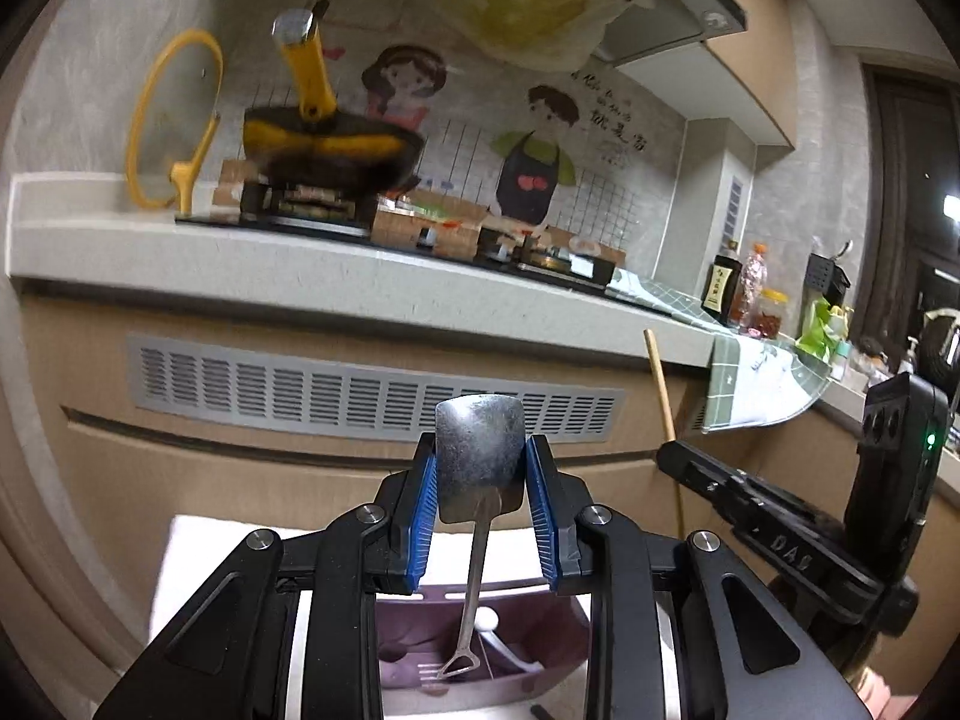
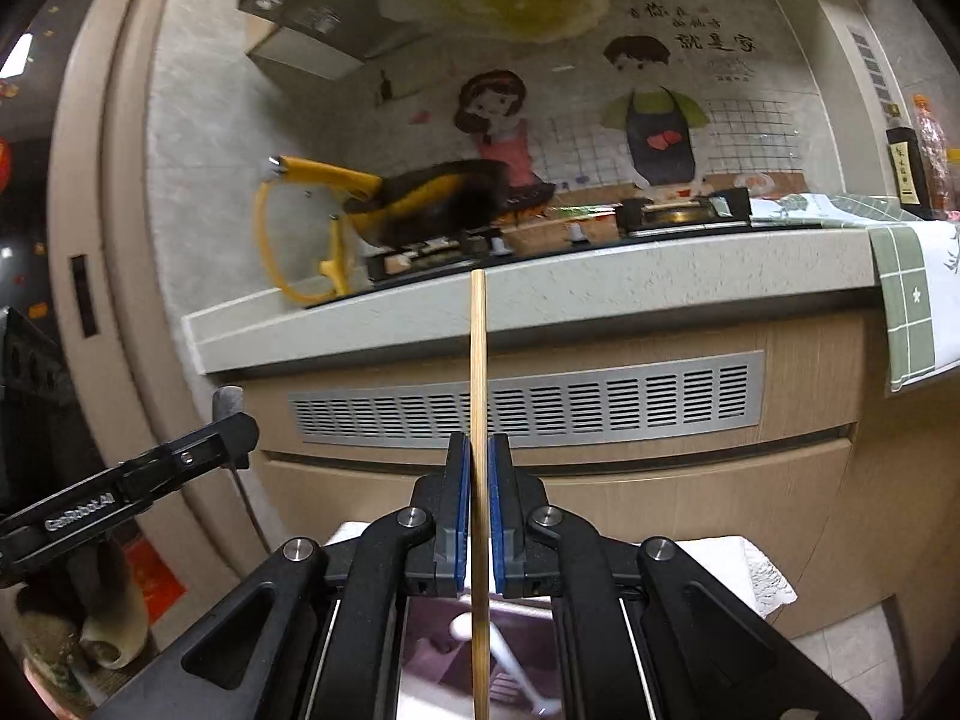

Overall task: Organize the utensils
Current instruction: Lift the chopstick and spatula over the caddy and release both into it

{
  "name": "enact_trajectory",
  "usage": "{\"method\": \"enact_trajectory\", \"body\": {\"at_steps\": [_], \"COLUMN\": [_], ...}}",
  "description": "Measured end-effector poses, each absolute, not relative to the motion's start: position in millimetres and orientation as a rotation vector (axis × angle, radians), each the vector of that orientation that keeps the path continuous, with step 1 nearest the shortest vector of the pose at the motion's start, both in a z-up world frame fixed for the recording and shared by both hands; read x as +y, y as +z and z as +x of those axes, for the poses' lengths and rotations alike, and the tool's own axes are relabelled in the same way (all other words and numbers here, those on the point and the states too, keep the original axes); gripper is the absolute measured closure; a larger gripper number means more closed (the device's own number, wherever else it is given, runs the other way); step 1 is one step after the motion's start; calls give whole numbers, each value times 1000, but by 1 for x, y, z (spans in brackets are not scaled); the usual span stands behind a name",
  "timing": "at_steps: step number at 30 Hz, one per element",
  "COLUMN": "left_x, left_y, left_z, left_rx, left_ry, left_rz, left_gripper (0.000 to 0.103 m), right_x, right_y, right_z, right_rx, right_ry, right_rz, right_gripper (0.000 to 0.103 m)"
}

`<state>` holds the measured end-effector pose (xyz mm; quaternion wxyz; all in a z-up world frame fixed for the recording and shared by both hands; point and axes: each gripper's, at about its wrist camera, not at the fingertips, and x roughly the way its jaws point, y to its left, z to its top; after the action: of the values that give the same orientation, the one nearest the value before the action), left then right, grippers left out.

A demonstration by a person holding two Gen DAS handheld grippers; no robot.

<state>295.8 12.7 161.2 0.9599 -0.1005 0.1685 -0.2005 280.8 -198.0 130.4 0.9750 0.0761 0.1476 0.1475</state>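
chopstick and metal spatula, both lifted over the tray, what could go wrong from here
1. The chopstick is pinched low by the right gripper, with a long length above; it could pivot or slip.
2. The left gripper holds the metal spatula by its blade edges, handle dangling over the purple utensil tray; it could swing or drop.

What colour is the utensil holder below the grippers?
Muted pinkish purple. The utensil holder shows best in the left wrist view, under the left gripper.

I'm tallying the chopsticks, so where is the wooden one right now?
The wooden chopstick stands upright, clamped in the right gripper, in front of the cabinet's vent grille.
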Motion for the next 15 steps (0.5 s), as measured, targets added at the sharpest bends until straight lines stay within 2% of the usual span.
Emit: {"method": "enact_trajectory", "body": {"at_steps": [15], "left_x": [-6], "left_y": [84], "left_z": [356], "left_rx": [473], "left_ry": [-410], "left_rz": [-211], "left_gripper": [74], "right_x": [-190], "right_y": [63], "right_z": [341], "right_rx": [370], "right_ry": [240], "right_rz": [109], "right_gripper": [98]}}
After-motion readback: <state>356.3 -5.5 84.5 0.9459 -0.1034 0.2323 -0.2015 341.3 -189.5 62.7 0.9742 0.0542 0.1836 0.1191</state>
